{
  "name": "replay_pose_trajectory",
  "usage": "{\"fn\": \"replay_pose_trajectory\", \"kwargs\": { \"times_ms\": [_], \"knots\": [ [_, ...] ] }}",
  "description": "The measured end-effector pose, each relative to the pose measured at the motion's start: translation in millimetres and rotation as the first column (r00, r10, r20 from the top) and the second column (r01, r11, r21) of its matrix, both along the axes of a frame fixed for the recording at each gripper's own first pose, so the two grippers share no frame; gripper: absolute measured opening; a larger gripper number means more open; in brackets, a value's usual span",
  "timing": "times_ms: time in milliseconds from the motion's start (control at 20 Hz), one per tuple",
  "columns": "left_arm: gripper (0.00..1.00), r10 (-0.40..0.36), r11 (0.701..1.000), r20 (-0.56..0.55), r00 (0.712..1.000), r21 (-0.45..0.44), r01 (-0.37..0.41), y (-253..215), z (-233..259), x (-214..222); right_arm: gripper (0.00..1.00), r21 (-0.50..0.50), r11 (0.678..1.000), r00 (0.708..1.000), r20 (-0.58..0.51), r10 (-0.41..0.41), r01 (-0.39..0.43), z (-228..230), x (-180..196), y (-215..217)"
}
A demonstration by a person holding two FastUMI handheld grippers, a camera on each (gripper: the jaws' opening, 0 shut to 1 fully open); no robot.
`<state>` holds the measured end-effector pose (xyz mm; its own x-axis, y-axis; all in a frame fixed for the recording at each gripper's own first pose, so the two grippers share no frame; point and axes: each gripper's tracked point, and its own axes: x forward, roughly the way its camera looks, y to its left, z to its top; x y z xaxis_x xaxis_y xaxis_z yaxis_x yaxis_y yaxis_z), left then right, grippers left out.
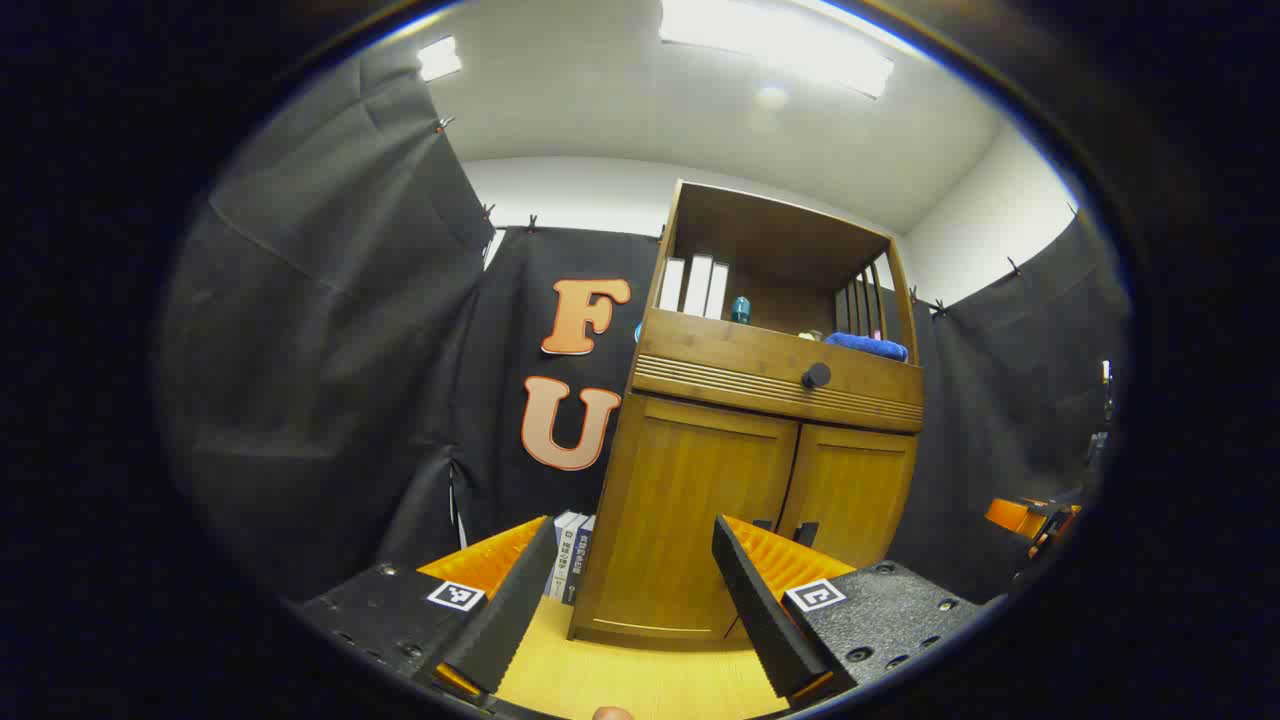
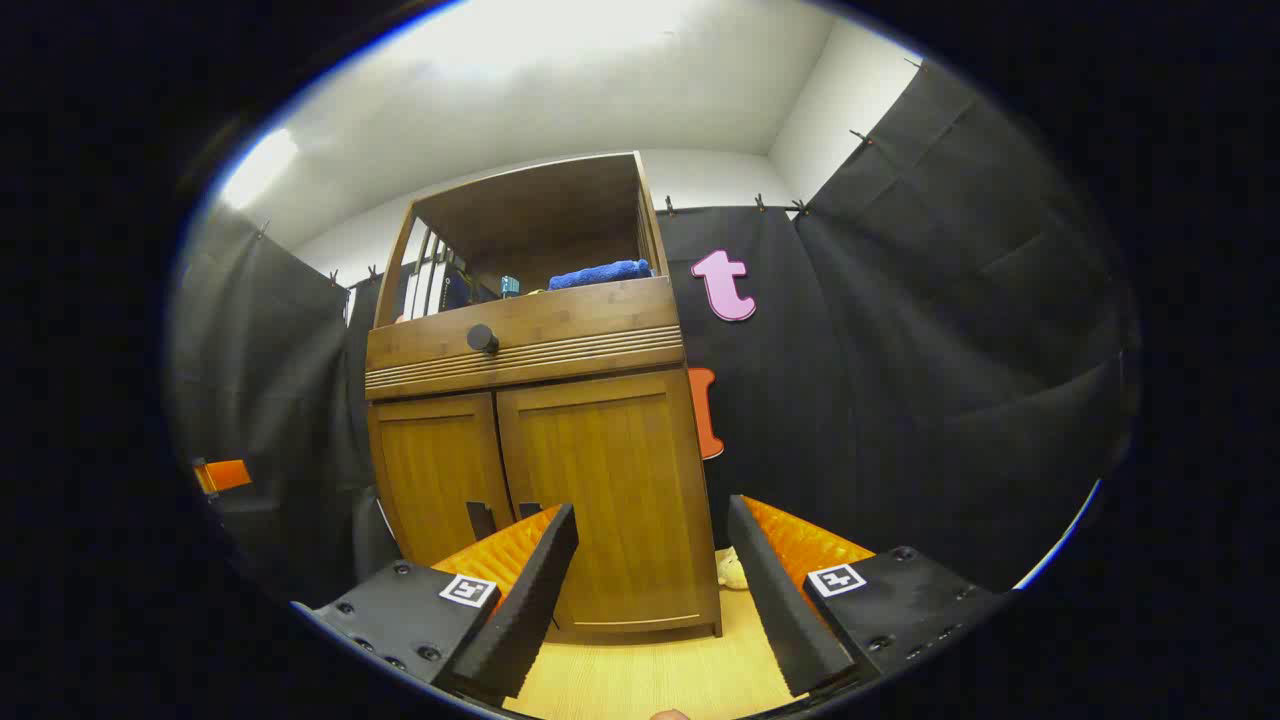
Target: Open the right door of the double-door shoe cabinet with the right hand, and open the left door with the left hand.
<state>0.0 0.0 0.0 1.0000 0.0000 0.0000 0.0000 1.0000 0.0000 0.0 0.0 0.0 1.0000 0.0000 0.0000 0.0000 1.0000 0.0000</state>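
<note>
The wooden shoe cabinet stands on the floor with both doors closed. In the left gripper view, its left door and right door meet at two small dark handles. My left gripper is open, a short way in front of the left door and touching nothing. In the right gripper view, the right door is straight ahead and the left door is beside it, with the handles low at the seam. My right gripper is open and apart from the door.
Above the doors is a drawer with a round dark knob, then an open shelf with white binders and a blue towel. Books lean on the floor left of the cabinet. A small pale object lies at its right foot.
</note>
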Motion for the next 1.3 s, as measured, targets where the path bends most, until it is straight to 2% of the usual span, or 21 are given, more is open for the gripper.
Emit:
{"fn": "replay_pose_trajectory", "kwargs": {
  "times_ms": [100,150,250,350,450,500,550,600,700,750,800,1000,1100,1150,1200,1300],
  "knots": [
    [0.94,-0.018,0.999,-0.008,1.000,0.031,0.018,-9.9,-4.8,1.6,0.89,-0.027,1.000,1.000,-0.009,-0.008,0.008,-6.1,2.3,-7.3],
    [0.91,-0.024,0.999,-0.010,1.000,0.034,0.024,-14.1,-8.2,2.9,0.97,-0.069,0.997,1.000,-0.008,-0.019,0.018,-8.5,3.7,-10.1],
    [0.94,-0.020,0.998,-0.002,1.000,0.060,0.020,-20.1,-14.6,6.9,0.97,-0.148,0.989,1.000,-0.019,-0.019,0.016,-21.8,1.9,-14.5],
    [0.91,-0.014,0.997,-0.025,1.000,0.071,0.016,-25.9,-30.8,13.1,0.97,-0.057,0.998,0.998,-0.046,0.036,-0.038,-33.6,1.6,-4.9],
    [0.92,-0.018,0.998,-0.072,0.997,0.062,0.023,-31.4,-50.8,15.7,0.98,0.014,1.000,0.998,-0.060,0.028,-0.027,-32.4,2.1,-10.7],
    [0.94,-0.030,0.998,-0.077,0.997,0.046,0.033,-33.5,-53.9,12.6,0.98,0.012,1.000,0.998,-0.056,0.018,-0.017,-30.3,1.7,-13.3],
    [0.92,-0.047,0.998,-0.078,0.996,0.027,0.049,-37.1,-54.3,9.9,0.98,-0.002,1.000,0.999,-0.049,0.001,-0.001,-28.6,1.7,-17.8],
    [0.93,-0.057,0.998,-0.078,0.995,0.016,0.059,-39.8,-54.3,8.8,0.97,-0.013,1.000,0.999,-0.041,-0.012,0.011,-27.0,0.5,-20.6],
    [0.94,-0.060,0.998,-0.076,0.995,0.023,0.062,-39.8,-53.0,8.1,0.97,-0.005,1.000,0.998,-0.054,-0.013,0.013,-31.9,1.2,-19.3],
    [0.91,-0.062,0.998,-0.069,0.996,0.028,0.064,-40.5,-50.6,8.0,0.98,0.004,1.000,0.998,-0.065,-0.005,0.005,-35.4,2.5,-15.4],
    [0.94,-0.061,0.997,-0.063,0.996,0.033,0.063,-42.0,-49.4,8.8,0.97,0.003,1.000,0.998,-0.070,-0.003,0.003,-37.6,4.2,-13.7],
    [0.98,-0.054,0.997,-0.051,0.997,0.059,0.057,-46.4,-49.2,17.4,0.98,-0.021,1.000,0.998,-0.061,0.014,-0.015,-42.2,17.6,-2.5],
    [0.98,-0.045,0.996,-0.048,0.998,0.071,0.048,-47.8,-51.4,23.4,0.98,-0.030,0.999,0.997,-0.075,0.016,-0.018,-49.8,28.4,4.8],
    [0.98,-0.046,0.996,-0.048,0.998,0.070,0.049,-49.9,-53.0,26.3,0.93,-0.030,0.999,0.996,-0.082,0.021,-0.023,-54.0,35.6,7.1],
    [0.95,-0.051,0.997,-0.050,0.997,0.063,0.054,-51.6,-55.0,30.7,0.98,-0.031,0.999,0.996,-0.086,0.024,-0.026,-58.6,41.1,11.0],
    [0.92,-0.054,0.997,-0.057,0.997,0.049,0.057,-52.5,-61.8,38.7,0.98,-0.038,0.999,0.994,-0.101,0.029,-0.033,-67.7,50.4,17.3]
  ]
}}
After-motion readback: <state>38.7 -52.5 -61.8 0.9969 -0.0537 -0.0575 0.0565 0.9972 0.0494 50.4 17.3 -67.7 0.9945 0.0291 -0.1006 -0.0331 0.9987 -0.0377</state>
